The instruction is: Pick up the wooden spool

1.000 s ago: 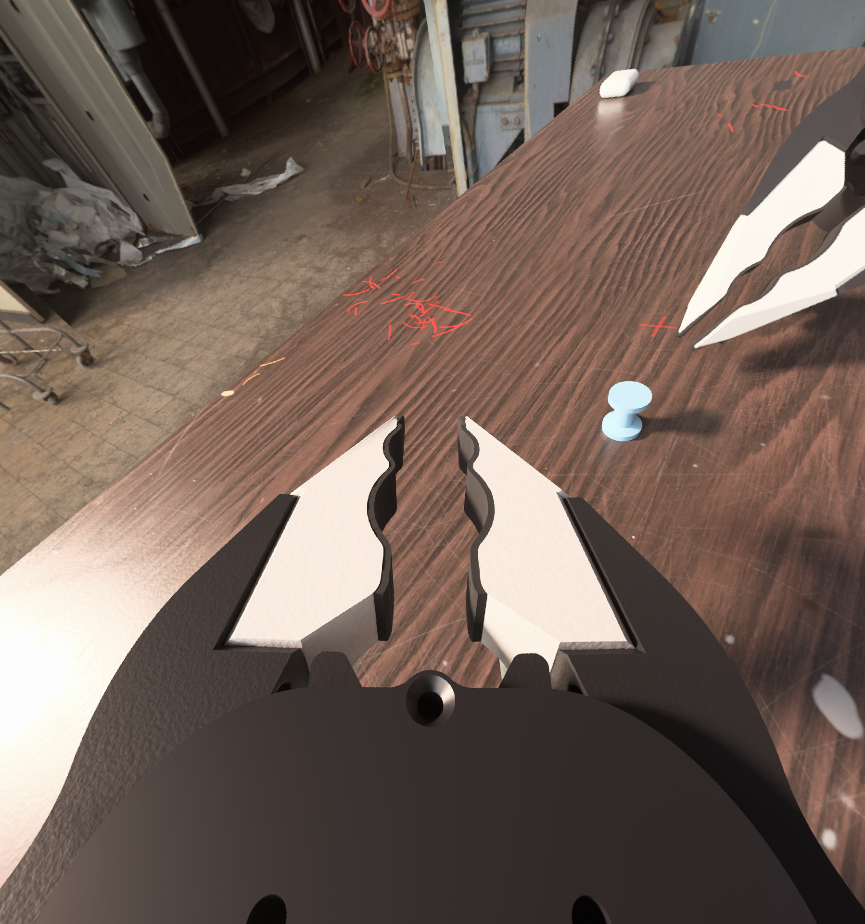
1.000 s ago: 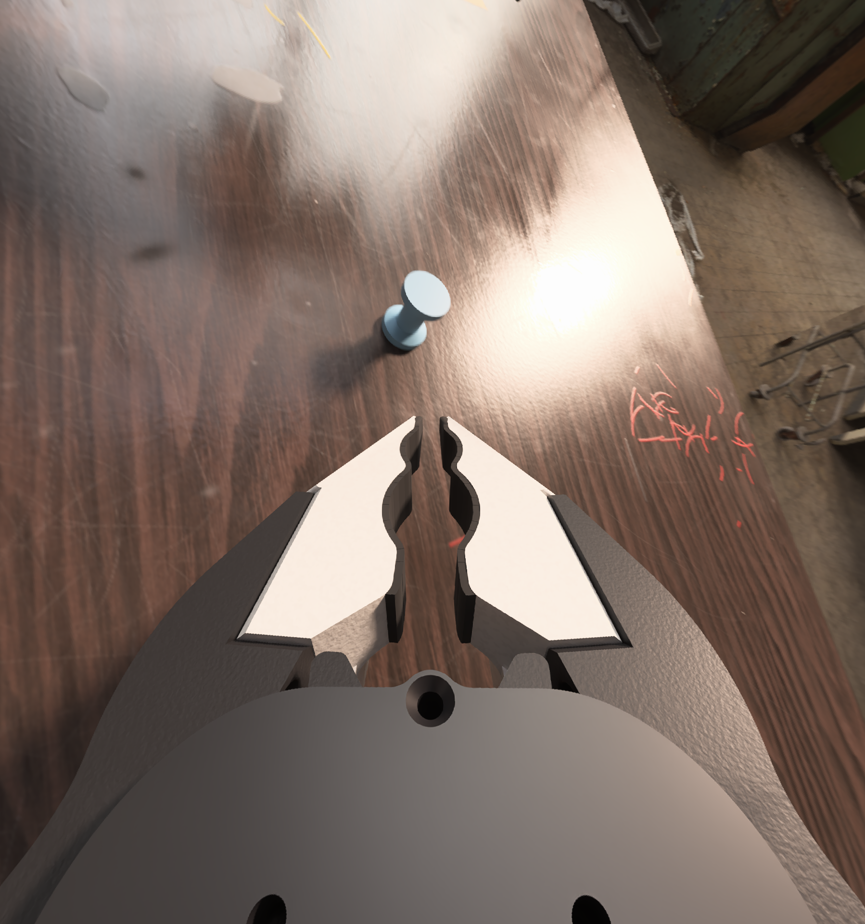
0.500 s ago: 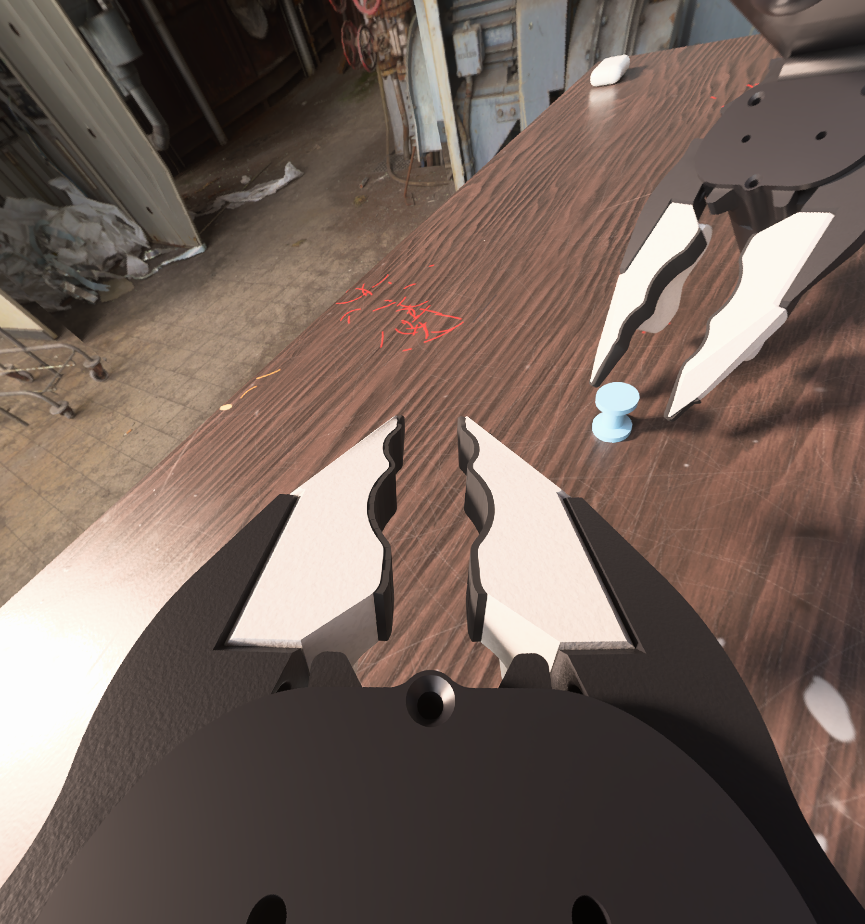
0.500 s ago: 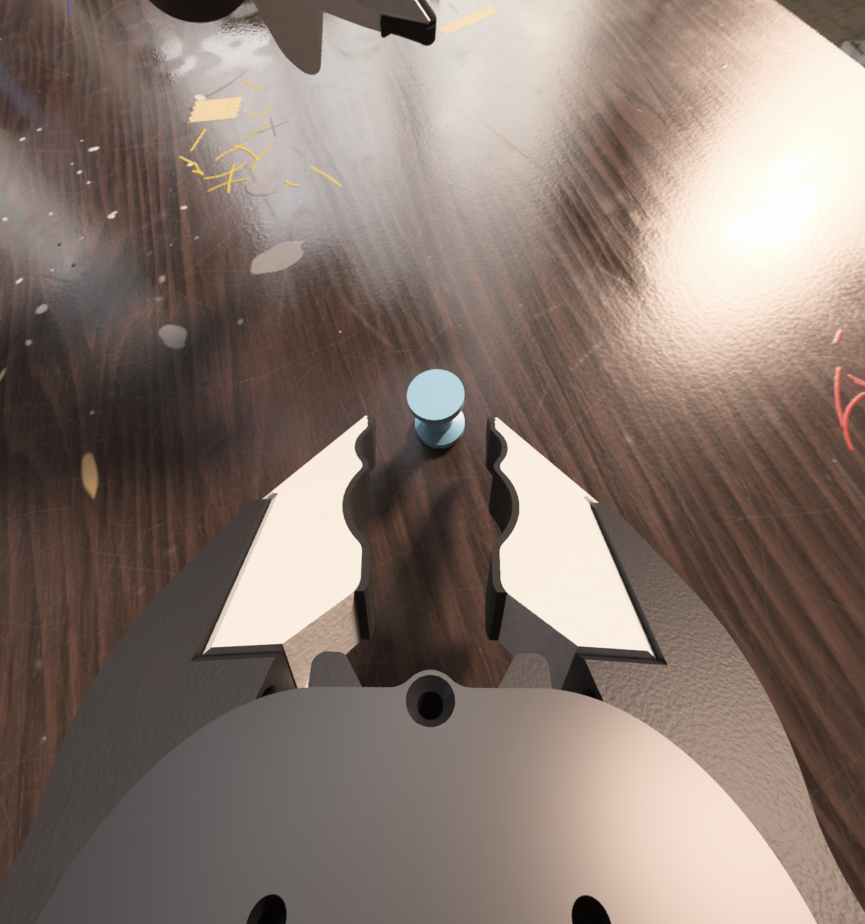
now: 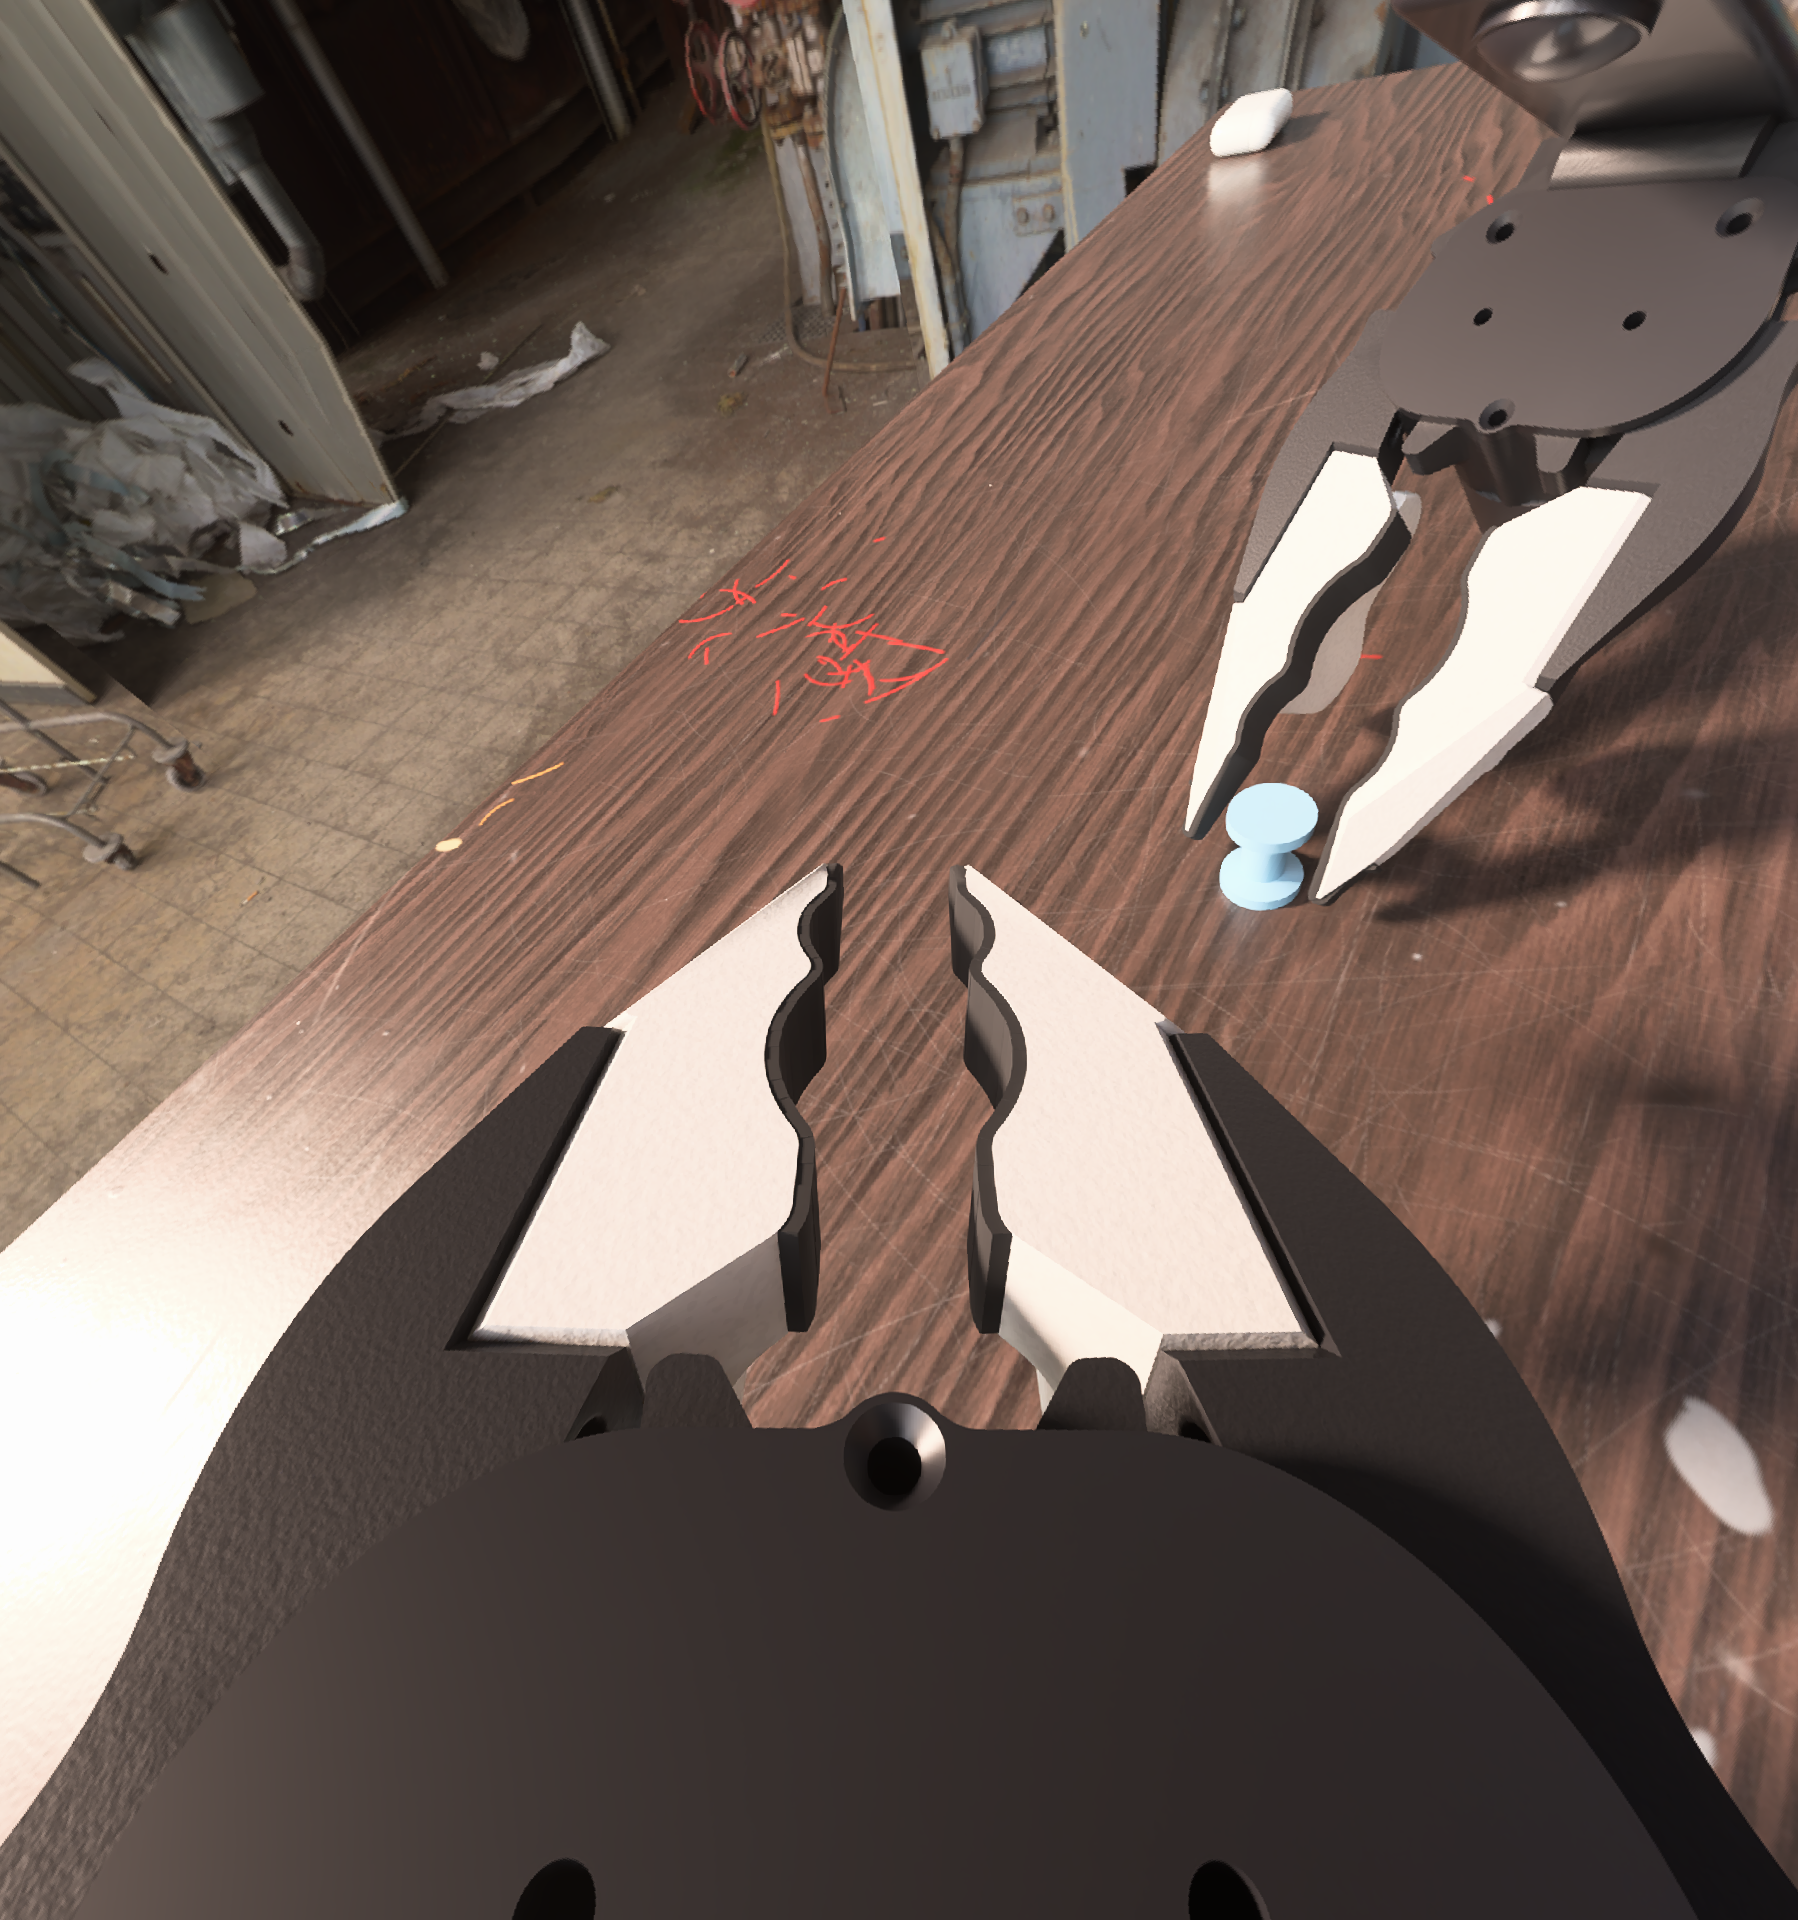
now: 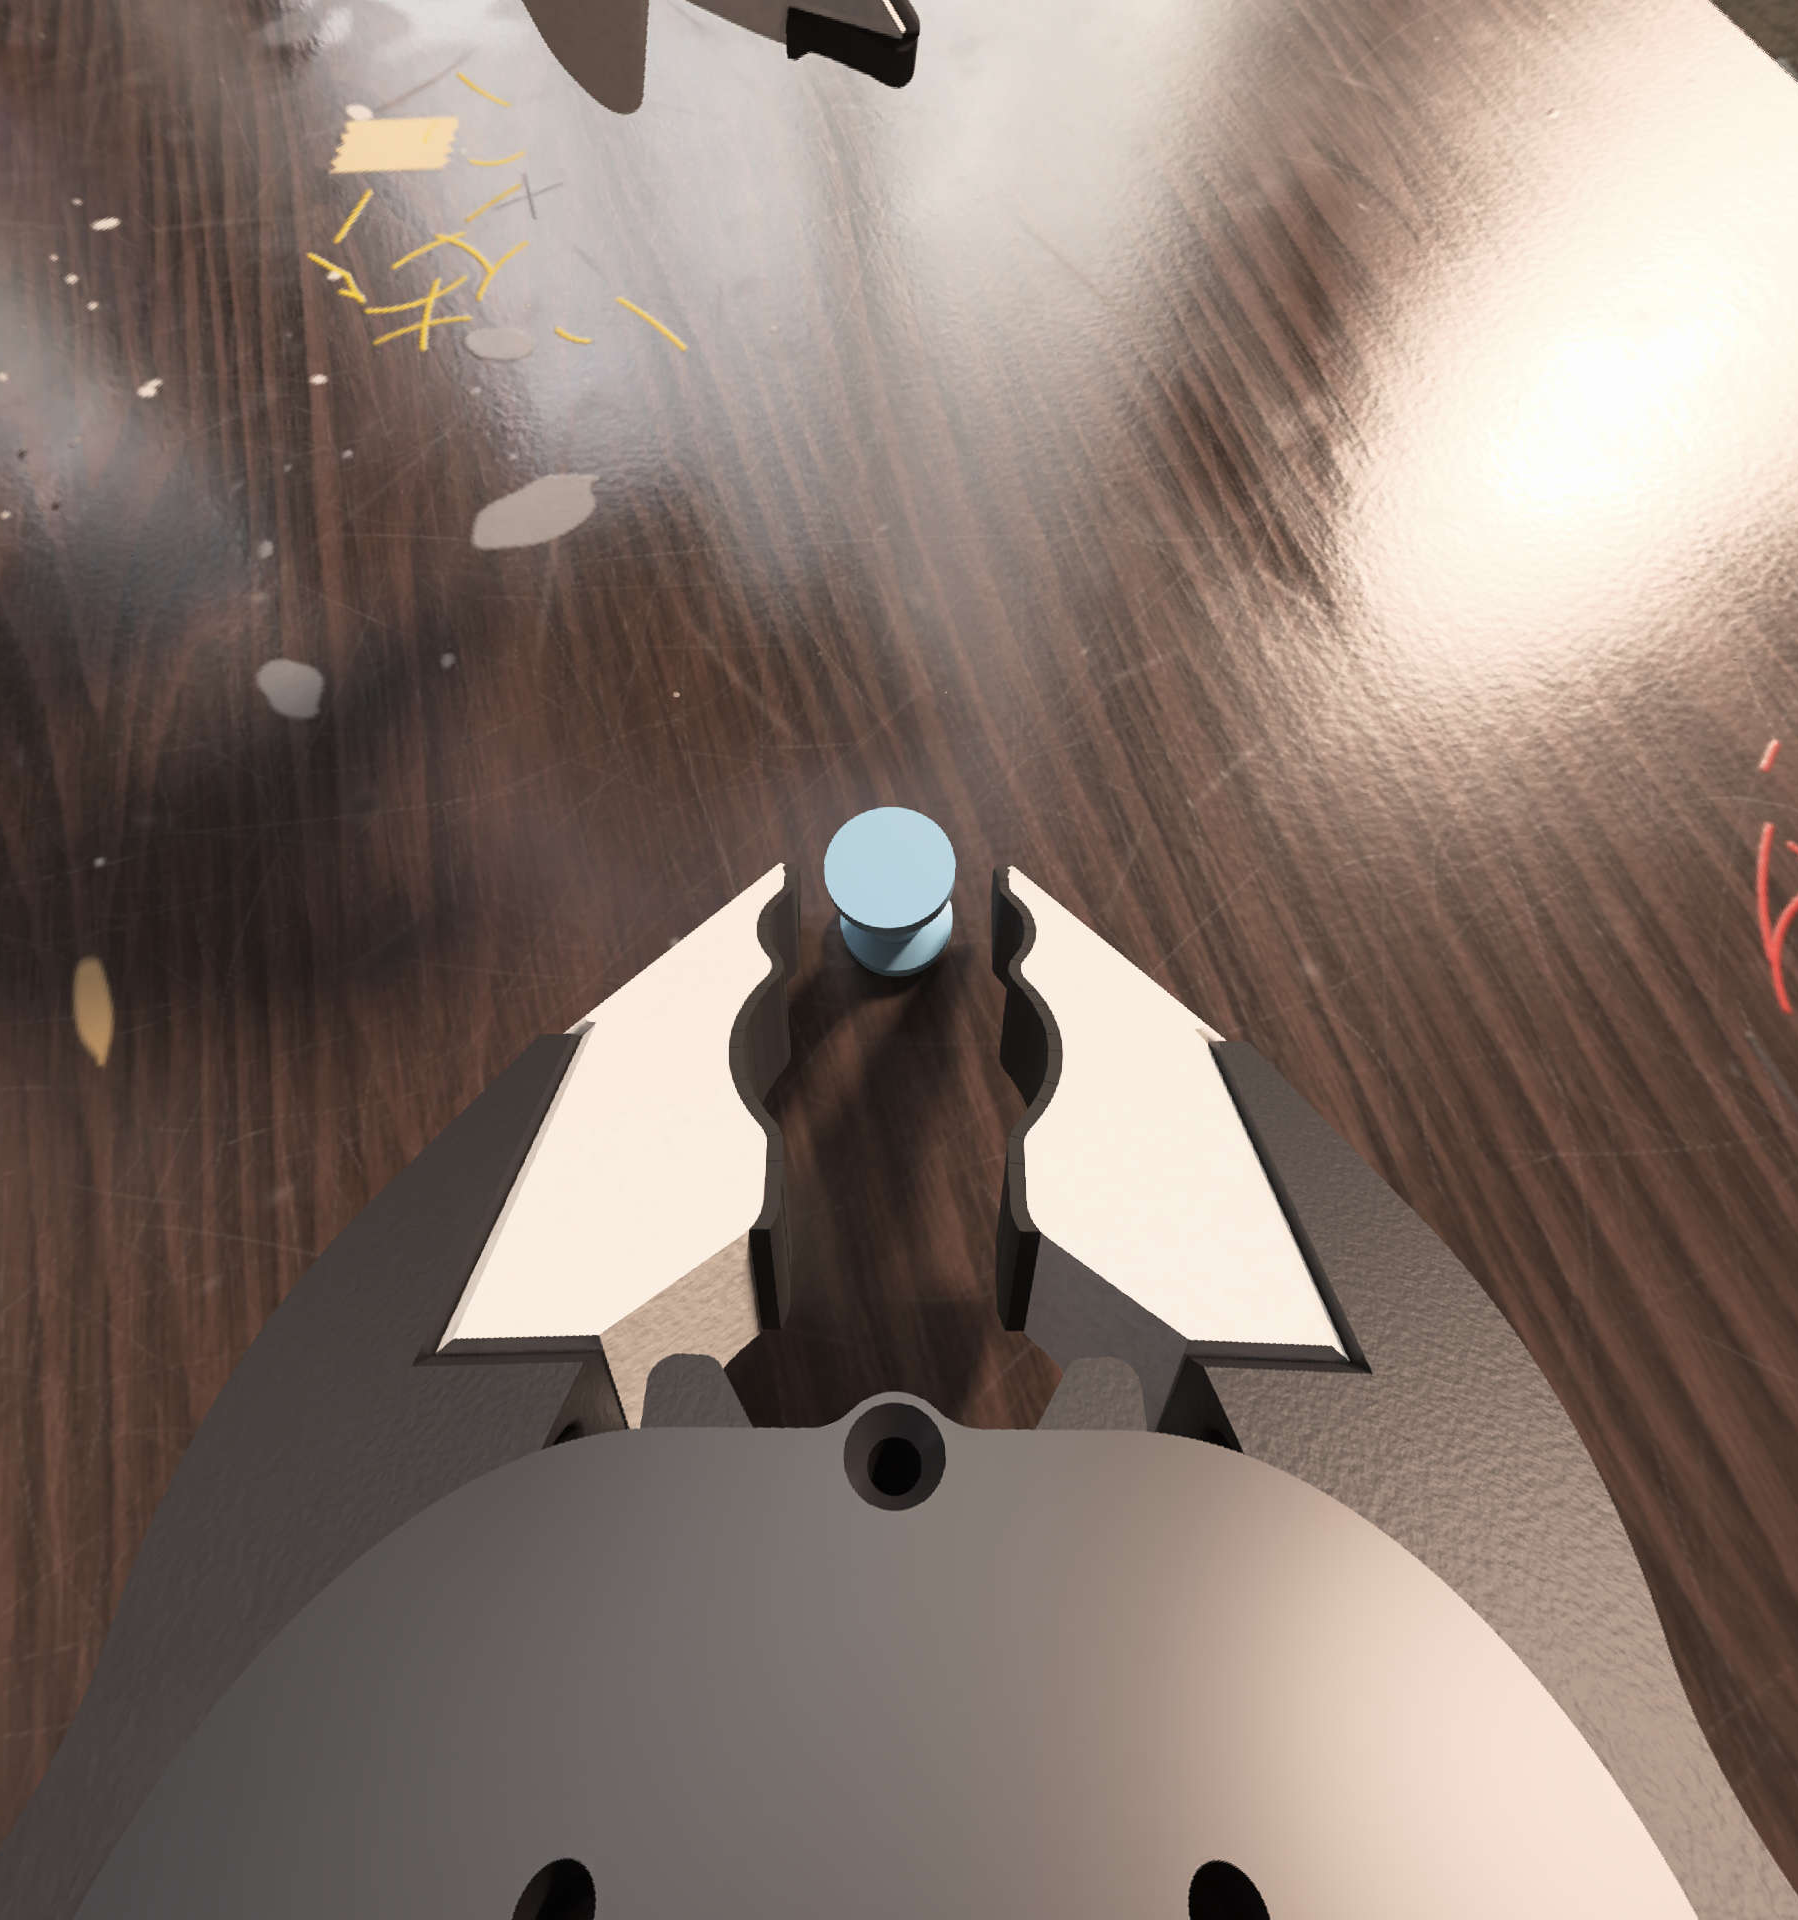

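Spool [image 6: 890,906], small and light blue, stands upright on our dark worktop [image 6: 1290,727]. Our right gripper [image 6: 893,878] has its fingers [image 6: 666,1049] spread wide, one tip on each side of the spool, not squeezing it. Our left gripper [image 5: 895,883] waits nearby, fingers a little apart, holding nothing.

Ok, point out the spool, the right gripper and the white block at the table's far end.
spool [image 6: 889,883], right wrist view, top flange.
right gripper [image 6: 893,883], right wrist view, between fingertips.
white block [image 5: 1250,107], left wrist view, its top.
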You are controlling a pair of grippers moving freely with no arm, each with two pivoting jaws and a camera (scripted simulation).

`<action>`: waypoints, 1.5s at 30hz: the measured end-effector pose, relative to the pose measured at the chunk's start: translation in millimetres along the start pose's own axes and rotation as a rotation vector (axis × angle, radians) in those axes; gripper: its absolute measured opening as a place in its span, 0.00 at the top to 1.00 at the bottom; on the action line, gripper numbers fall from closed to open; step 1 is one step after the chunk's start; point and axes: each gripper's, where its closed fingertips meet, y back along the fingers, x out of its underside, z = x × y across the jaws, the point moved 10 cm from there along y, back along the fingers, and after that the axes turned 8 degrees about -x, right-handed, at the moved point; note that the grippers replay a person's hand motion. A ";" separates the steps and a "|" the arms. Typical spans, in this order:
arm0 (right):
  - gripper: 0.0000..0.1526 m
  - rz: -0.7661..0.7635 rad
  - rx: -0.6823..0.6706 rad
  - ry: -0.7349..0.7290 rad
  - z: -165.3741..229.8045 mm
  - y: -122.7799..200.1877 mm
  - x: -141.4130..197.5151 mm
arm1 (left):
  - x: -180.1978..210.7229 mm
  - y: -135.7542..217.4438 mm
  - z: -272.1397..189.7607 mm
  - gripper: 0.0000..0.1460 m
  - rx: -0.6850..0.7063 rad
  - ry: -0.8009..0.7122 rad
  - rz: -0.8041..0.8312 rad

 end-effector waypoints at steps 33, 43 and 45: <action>0.85 0.054 0.239 0.170 13.4 36.5 16.8 | 3.6 -0.7 1.7 0.87 0.002 -0.005 0.021; 0.85 0.049 0.372 0.412 28.4 37.9 9.7 | 3.9 -0.9 1.3 0.87 0.005 -0.011 0.023; 0.85 0.057 0.392 0.443 30.2 37.4 9.3 | 3.8 -0.9 1.2 0.87 0.007 -0.011 0.023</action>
